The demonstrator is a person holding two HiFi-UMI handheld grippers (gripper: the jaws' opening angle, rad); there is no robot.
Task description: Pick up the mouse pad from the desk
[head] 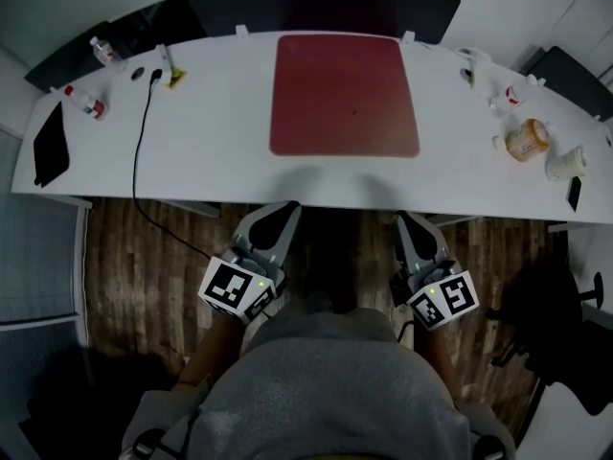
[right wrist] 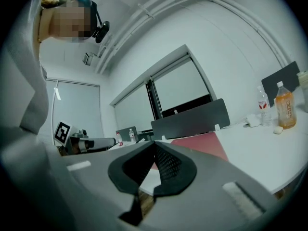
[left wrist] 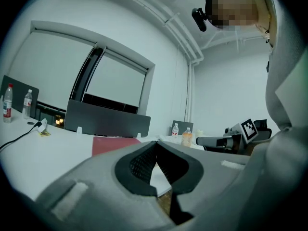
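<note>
The red mouse pad (head: 345, 94) lies flat in the middle of the white desk (head: 211, 151), toward its far edge. Both grippers hang short of the desk's near edge, over the wooden floor. My left gripper (head: 284, 211) is shut with nothing between its jaws and points at the desk. My right gripper (head: 409, 222) is also shut and empty, a little to the right. In the left gripper view the mouse pad (left wrist: 114, 145) shows just past the left gripper (left wrist: 155, 144). In the right gripper view the mouse pad (right wrist: 203, 143) lies beyond the right gripper (right wrist: 154, 144).
A black cable (head: 140, 151) runs across the desk's left part and off its near edge. Two water bottles (head: 84, 102) and a black flat device (head: 50, 144) sit far left. An orange bottle (head: 526, 139), a cup (head: 565, 163) and a phone (head: 573, 192) lie at right. A dark divider panel (head: 321, 8) stands behind.
</note>
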